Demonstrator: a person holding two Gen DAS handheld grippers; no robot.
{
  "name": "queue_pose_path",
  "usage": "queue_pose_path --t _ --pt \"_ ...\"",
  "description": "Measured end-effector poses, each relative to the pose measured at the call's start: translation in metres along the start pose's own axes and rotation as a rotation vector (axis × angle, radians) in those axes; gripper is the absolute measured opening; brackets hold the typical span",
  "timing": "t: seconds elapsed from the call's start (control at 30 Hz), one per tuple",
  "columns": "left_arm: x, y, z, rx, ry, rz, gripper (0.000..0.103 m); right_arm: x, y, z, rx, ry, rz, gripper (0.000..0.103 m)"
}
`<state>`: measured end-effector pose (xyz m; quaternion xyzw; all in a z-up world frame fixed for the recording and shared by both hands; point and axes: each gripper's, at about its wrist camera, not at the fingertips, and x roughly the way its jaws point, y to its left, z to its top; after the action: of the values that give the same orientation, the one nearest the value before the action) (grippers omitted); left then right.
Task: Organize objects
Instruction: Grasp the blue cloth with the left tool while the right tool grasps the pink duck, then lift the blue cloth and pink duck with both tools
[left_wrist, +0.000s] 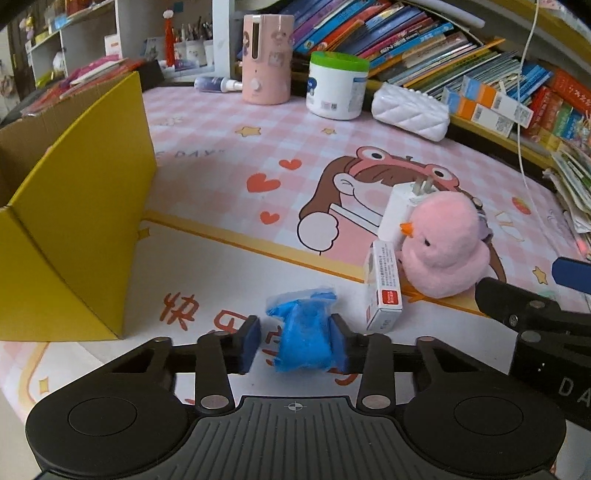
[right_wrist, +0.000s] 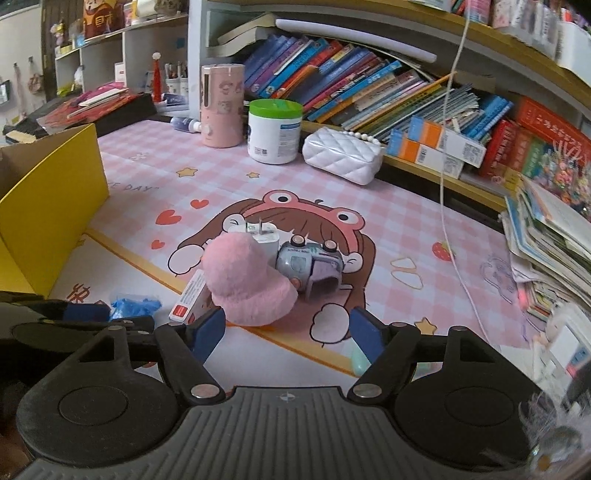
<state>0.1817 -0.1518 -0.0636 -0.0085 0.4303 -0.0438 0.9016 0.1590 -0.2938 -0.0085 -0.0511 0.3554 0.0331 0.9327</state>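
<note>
Blue crumpled bag sits on the table between the left tongs, one pad touching, the other clear; right tongs spread before the pink plush duck.

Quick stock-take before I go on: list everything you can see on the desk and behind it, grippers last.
blue plastic bundle: one, blue, near desk edge, between the left gripper's fingers
small carton: one, white with red label, right of the bundle
plush duck: one, pink, mid-mat
charger plug: one, white, behind the duck
toy car: one, grey-blue, beside the duck
cardboard box: one, yellow, left, open
tub: one, white, green lid, back
pink cylinder: one, back
quilted purse: one, white, back
books: many, shelf
left gripper: right pad touching the bundle, left pad apart
right gripper: open, empty
</note>
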Motion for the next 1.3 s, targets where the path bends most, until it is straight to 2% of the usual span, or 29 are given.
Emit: queue_pose_path --t 0.03,0.23,0.43,0.77,0.83,0.9,1.3 --pt "0.001 -0.001 0.000 0.008 -0.004 0.007 0.027 0.003 0.000 0.001 -0.009 0.000 0.008 0.073" --pt "-0.006 0.006 0.003 -0.014 -0.011 0.024 0.025 0.017 0.004 0.008 -0.071 -0.005 0.058 0.072" --pt "-0.022 0.012 0.002 -0.022 -0.026 0.010 0.025 0.036 0.016 0.016 -0.134 0.004 0.083 0.070" --pt "-0.040 0.019 -0.001 0.002 -0.056 0.042 0.025 0.055 0.020 0.021 -0.140 0.006 0.094 0.051" --pt "-0.044 0.021 -0.002 -0.002 -0.063 0.044 0.025 0.053 0.019 0.020 -0.127 -0.004 0.095 0.048" --pt "-0.048 0.023 -0.002 -0.006 -0.074 0.039 0.025 0.046 0.017 0.021 -0.097 -0.018 0.097 0.040" --pt "-0.077 0.033 -0.008 0.001 -0.146 -0.030 0.025 -0.020 0.007 0.012 0.080 -0.080 0.049 0.039"
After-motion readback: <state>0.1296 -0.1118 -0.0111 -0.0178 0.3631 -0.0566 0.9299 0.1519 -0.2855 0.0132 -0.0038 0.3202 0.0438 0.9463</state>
